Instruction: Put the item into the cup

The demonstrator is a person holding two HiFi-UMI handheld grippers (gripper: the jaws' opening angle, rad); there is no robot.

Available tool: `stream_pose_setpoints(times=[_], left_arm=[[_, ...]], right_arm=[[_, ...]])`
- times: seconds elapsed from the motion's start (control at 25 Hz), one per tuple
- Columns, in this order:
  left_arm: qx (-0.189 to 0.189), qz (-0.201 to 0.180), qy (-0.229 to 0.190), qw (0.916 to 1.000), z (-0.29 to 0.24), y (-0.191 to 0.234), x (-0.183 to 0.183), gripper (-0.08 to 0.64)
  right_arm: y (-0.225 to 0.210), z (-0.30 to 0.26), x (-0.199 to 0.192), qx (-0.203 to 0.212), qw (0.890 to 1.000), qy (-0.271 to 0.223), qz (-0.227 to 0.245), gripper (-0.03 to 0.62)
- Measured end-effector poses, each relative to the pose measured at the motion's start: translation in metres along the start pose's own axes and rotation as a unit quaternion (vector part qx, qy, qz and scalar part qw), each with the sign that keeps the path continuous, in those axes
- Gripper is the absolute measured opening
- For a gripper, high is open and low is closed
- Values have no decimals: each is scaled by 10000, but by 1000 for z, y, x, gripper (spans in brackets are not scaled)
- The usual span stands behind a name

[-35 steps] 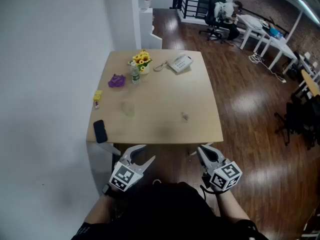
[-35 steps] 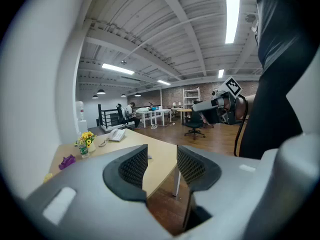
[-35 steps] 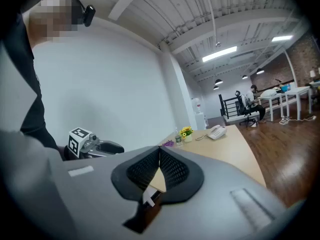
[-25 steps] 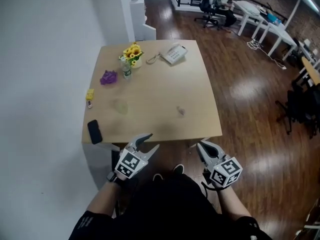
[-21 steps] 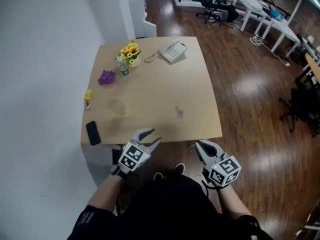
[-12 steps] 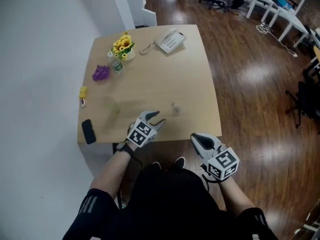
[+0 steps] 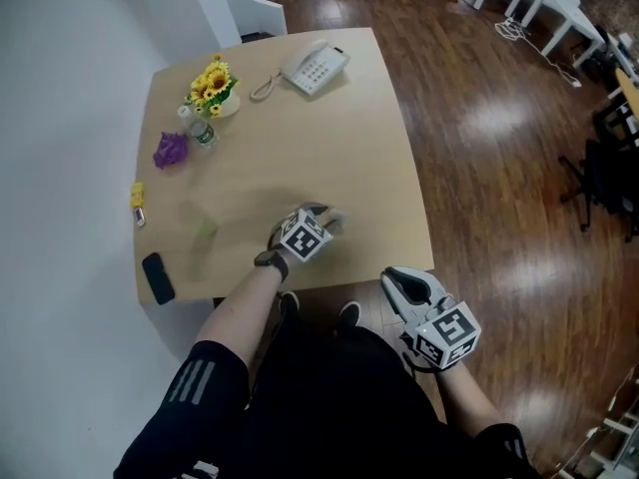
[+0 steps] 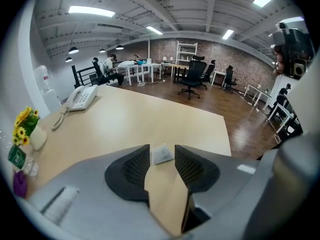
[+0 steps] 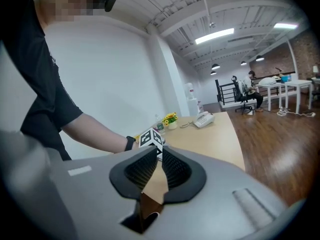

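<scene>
— Pale wooden table (image 7: 300, 138) in an open office, dark plank floor all round. Where's the item?

— It's a small grey packet (image 8: 161, 155), lying flat on the tabletop toward the near side, right between the jaws of the left gripper (image 8: 162, 146). Those jaws stand wide and are closing. The pads flank the packet but don't look to be pressing it yet.

— So the pick-up is the step in hand?

— I'd judge so, as nothing is lifted. The right gripper (image 9: 160, 149) hangs off the table's near edge by the person's body, jaws drawn together with nothing in them.

— And the cup?

— A clear cup (image 7: 203, 228), faint and smeared in the head view, stands on the table left of the left gripper, apart from it. Next, I think: finish the squeeze on that thin packet, lift, carry it left over the cup's mouth, let go. Farther off sit a black phone (image 7: 157, 277), a purple thing (image 7: 171, 150), flowers (image 7: 212, 83) and a desk telephone (image 7: 314, 66).
</scene>
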State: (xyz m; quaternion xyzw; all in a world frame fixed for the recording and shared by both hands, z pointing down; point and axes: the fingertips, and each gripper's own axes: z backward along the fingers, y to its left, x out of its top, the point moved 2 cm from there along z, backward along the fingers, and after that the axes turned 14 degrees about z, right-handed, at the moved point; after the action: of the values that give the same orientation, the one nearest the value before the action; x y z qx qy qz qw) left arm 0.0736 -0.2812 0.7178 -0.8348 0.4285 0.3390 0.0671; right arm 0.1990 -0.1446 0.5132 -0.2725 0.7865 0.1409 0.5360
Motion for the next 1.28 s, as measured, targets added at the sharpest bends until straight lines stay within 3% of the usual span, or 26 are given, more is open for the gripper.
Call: stream_pose_setpoints(times=[0.44,0.64,0.72,1.0,1.16,1.28], left_arm=[[-204,-104,415,9989,-47,13,-8,106],[-176,-144,392,9990,-50,13,-5,5],[-185,-151,334,9992,-44,10,-2,0],[25,-146,-394,9991,22,19,21,0],[408,-84,-801,9959,87,49,19,0],[837,38,-960,9918,145,84,-4,0]], right_arm=[[-12,4,-4,-445,9983,110,-346,40],[-11,3,3,-414,9987,101,-297,40],[-11,3,6,-393,9988,77,-275,40],[-2,-15,17,-92,9999,-1,-97,40],[9,-44,39,230,9996,-134,13,40],[27,-72,57,523,9982,-260,154,40]])
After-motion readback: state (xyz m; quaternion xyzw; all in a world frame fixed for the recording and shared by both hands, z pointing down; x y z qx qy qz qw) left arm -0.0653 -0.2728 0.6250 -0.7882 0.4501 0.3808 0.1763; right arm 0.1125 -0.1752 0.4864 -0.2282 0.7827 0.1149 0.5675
